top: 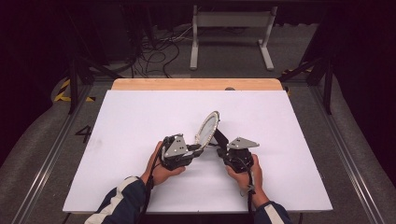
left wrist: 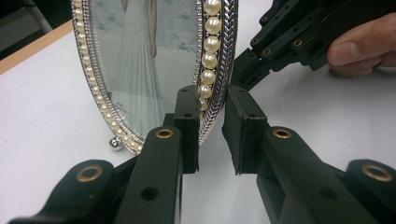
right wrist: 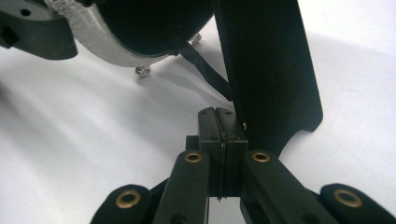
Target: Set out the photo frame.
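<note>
Oval silver picture frame with pearl rim (left wrist: 154, 70) standing on white desk (top: 140, 121), rim between left fingers (left wrist: 189, 121), narrowly open. Right fingers (right wrist: 223, 135) closed beside black back stand (right wrist: 268, 70). Squeeze gently; keep frame upright.

- An oval picture frame (top: 207, 128) with a silver, pearl-studded rim (left wrist: 211, 56) is stood near the middle of the white table, tilted back.
- A black back stand (right wrist: 268, 70) is swung out behind it.
</note>
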Motion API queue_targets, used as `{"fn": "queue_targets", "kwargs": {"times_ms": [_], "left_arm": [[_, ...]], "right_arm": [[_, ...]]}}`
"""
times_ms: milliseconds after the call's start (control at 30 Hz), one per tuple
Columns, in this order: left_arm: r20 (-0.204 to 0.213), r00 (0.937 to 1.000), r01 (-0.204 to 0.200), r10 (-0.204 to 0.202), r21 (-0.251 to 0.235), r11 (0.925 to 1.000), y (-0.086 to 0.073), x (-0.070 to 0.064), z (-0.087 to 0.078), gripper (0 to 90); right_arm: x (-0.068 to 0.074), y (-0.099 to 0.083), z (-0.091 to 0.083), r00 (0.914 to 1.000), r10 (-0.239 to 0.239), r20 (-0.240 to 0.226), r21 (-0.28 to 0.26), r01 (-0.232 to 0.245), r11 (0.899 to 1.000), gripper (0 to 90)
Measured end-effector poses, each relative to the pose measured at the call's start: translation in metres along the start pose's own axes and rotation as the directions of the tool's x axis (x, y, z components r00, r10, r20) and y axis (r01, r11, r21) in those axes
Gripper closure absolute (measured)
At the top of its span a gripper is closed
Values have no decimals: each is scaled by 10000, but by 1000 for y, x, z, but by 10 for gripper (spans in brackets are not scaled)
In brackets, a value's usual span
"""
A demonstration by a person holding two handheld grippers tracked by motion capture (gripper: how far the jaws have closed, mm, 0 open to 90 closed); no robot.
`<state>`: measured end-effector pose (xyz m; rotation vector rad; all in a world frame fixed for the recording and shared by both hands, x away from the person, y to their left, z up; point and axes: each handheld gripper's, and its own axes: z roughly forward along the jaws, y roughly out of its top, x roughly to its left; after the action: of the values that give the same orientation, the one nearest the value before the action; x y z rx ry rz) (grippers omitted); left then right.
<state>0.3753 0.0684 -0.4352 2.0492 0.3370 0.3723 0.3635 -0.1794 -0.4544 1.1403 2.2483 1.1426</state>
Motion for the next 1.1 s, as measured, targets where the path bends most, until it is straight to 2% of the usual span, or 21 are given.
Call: {"fn": "queue_targets", "kwargs": {"times_ms": [167, 633, 800, 1000, 1100], "left_arm": [[-163, 9998, -136, 138, 95, 9999, 4, -4, 4, 772], [-72, 9999, -127, 128, 80, 9999, 8, -7, 10, 768], [-159, 9995, -268, 270, 111, 9996, 10, -9, 12, 768], [-85, 9997, -218, 219, 109, 9997, 9, -8, 9, 783], [-68, 9994, -340, 341, 139, 9993, 7, -7, 3, 782]], "right_arm": [[-4, 0, 1, 9998, -4, 181, -115, 6, 9999, 900], [-11, 1, 2, 9994, 54, 355, -110, -50, 9999, 900], [-13, 1, 2, 9991, 38, 412, -99, -34, 9999, 900], [-14, 1, 2, 9990, 53, 446, -97, -49, 9999, 900], [-17, 0, 2, 9990, 107, 427, -102, -102, 9999, 900]]}}
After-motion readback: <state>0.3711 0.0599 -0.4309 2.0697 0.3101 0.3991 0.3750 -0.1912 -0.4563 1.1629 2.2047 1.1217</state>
